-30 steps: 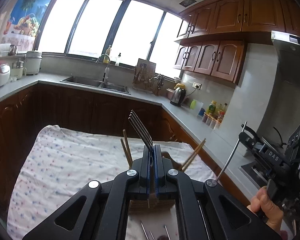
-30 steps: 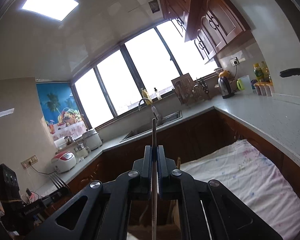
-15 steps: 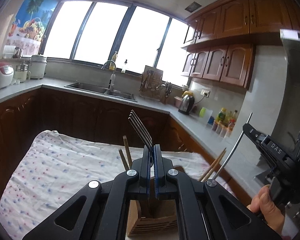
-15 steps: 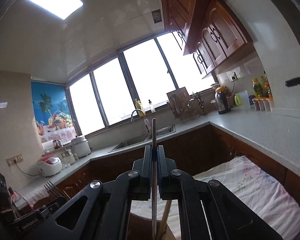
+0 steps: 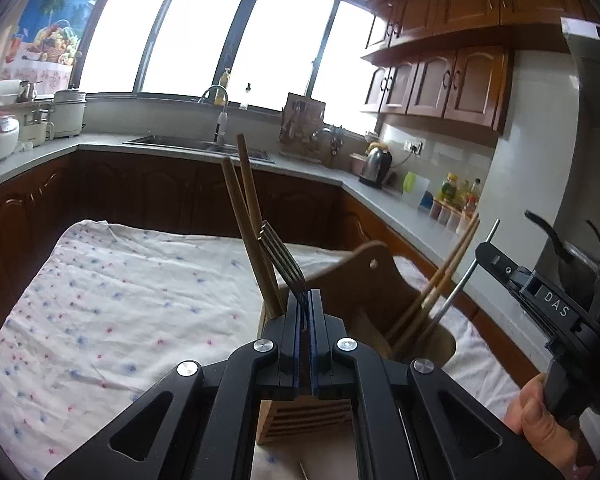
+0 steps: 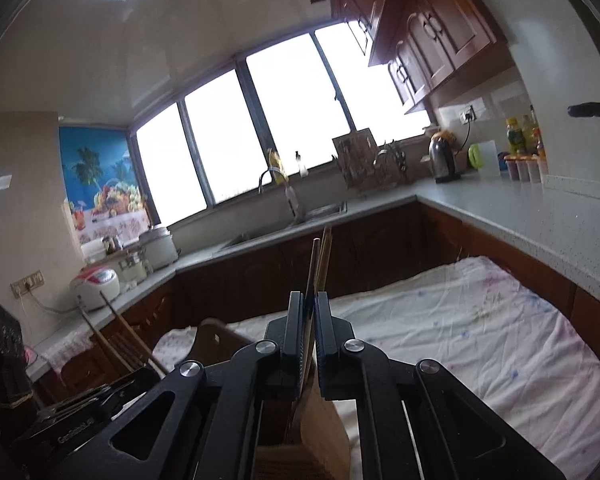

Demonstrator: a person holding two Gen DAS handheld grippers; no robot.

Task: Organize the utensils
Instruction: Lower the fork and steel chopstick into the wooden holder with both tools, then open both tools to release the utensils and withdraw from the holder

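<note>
Above the wooden holder (image 5: 364,304) on the cloth-covered desk (image 5: 140,300), both grippers carry cutlery. The left gripper (image 5: 305,308) has its jaws pressed together on a fork (image 5: 282,258), tines up and leaning back to the left, just above the holder's left side. The right gripper (image 6: 309,312) pinches a thin metal utensil (image 5: 466,276) by its handle; in the left wrist view its lower end dips toward the holder's right compartment, beside the leaning chopsticks there. Whether that end is a spoon or a knife cannot be told.

Risks, as I judge them:
- The fork's handle is hidden under the gripper, so it could meet the holder's rim or a divider instead of a slot and skid or tip the holder, which looks light.
- The first pair of chopsticks (image 5: 248,216) stands touching or just behind the fork's tines; a sideways move could knock it.
- The metal utensil goes in close beside the second pair of chopsticks (image 5: 440,280), so it could wedge against them or lever them out.
- The two grippers work near each other over one small holder and could bump.

The holder has a tall rounded back with a hole, one chopstick pair at the left, another at the right. A thin metal piece (image 5: 302,471) lies on the cloth in front of it.
</note>
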